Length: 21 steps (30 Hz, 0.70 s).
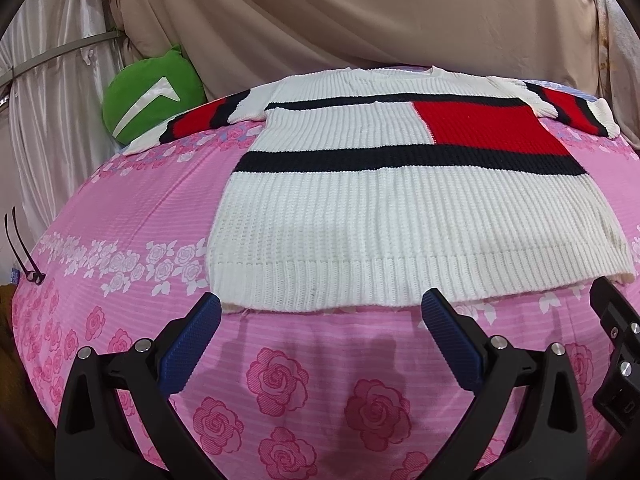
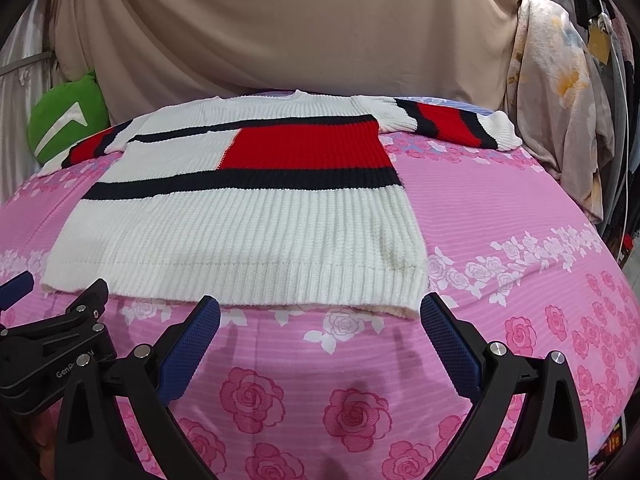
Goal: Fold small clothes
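A small white knit sweater (image 1: 372, 216) with navy stripes and a red block lies flat on the pink rose-print bed (image 1: 120, 240), both sleeves spread out sideways. My left gripper (image 1: 320, 304) hovers open just short of the hem, toward its left part, nothing between its blue pads (image 1: 192, 344). In the right wrist view the same sweater (image 2: 248, 232) lies ahead, and my right gripper (image 2: 320, 306) stands open just before the hem near its right corner, empty. Each gripper's black frame shows at the edge of the other's view.
A green cushion (image 1: 148, 100) leans at the back left of the bed. Beige drapes (image 1: 340, 16) hang behind. Patterned cloth (image 2: 560, 112) hangs at the right beside the bed (image 2: 520, 208). Black cable ties (image 1: 20, 248) lie at the left edge.
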Tool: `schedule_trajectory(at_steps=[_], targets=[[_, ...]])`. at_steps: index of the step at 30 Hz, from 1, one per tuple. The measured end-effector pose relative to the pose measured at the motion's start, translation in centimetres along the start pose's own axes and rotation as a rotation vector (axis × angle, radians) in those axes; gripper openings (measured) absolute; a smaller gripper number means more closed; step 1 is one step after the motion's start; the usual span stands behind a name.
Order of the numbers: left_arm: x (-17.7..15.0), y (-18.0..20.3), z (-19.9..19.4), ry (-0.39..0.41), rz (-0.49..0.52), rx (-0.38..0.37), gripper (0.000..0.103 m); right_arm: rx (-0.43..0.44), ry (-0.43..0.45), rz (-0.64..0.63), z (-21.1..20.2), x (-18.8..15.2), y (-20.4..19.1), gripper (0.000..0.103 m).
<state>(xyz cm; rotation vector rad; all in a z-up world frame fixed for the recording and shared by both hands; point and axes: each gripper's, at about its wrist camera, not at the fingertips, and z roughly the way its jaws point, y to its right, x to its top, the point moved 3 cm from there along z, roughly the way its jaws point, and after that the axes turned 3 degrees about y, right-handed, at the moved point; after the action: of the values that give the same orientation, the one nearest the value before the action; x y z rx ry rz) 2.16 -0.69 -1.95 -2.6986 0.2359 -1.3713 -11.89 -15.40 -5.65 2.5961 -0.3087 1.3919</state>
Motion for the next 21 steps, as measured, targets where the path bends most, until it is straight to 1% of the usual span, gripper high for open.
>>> schedule_trajectory(at_steps=[21], targets=[[-0.21,0.17,0.36,-0.006,0.001,-0.006,0.098,0.004,-0.004,-0.006,0.1,-0.08,-0.18,0.098]])
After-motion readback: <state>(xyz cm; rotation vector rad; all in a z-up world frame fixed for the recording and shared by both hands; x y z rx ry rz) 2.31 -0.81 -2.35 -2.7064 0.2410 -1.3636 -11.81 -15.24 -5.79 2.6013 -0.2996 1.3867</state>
